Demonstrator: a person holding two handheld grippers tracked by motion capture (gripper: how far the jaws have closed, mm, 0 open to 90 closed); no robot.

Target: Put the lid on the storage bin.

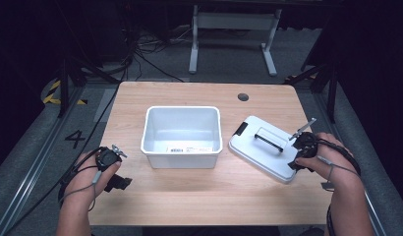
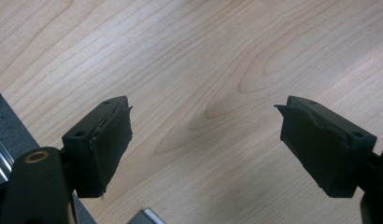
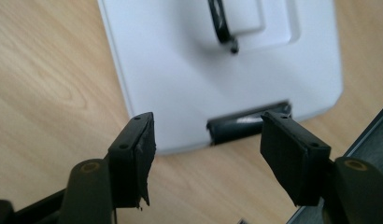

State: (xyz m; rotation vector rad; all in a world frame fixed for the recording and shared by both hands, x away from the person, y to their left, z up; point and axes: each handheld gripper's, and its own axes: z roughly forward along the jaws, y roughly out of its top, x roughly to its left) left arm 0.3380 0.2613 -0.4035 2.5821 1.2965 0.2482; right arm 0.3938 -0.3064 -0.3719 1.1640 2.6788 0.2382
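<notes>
While we look down from the high view, our left gripper (image 1: 122, 183) sits near the table's (image 1: 199, 196) 8 o'clock corner, and our left hand (image 1: 94, 169) wraps around it from below. In the left gripper view, the left gripper (image 2: 206, 140) has its two black jaws spread wide apart. They hold nothing and we see bare wood between them.

Our right gripper (image 1: 294, 165) is over at 4 o'clock, and our right hand (image 1: 327, 155) grips it with the forearm coming up from the bottom edge. In the right gripper view, the right gripper (image 3: 208, 154) is open too, about halfway wide. Its jaws sit on each side of the near edge of the white lid (image 3: 227, 70), around the black clip (image 3: 248, 122) there, but they do not pinch it. We cannot tell if a jaw touches the lid.

The white lid (image 1: 266, 147) lies flat on the table at 3 o'clock, turned a bit crooked, with a black handle (image 1: 268, 139) on top. The white bin (image 1: 182, 136) stands open in the middle of the table, just to the 9 o'clock side of the lid and apart from it.
</notes>
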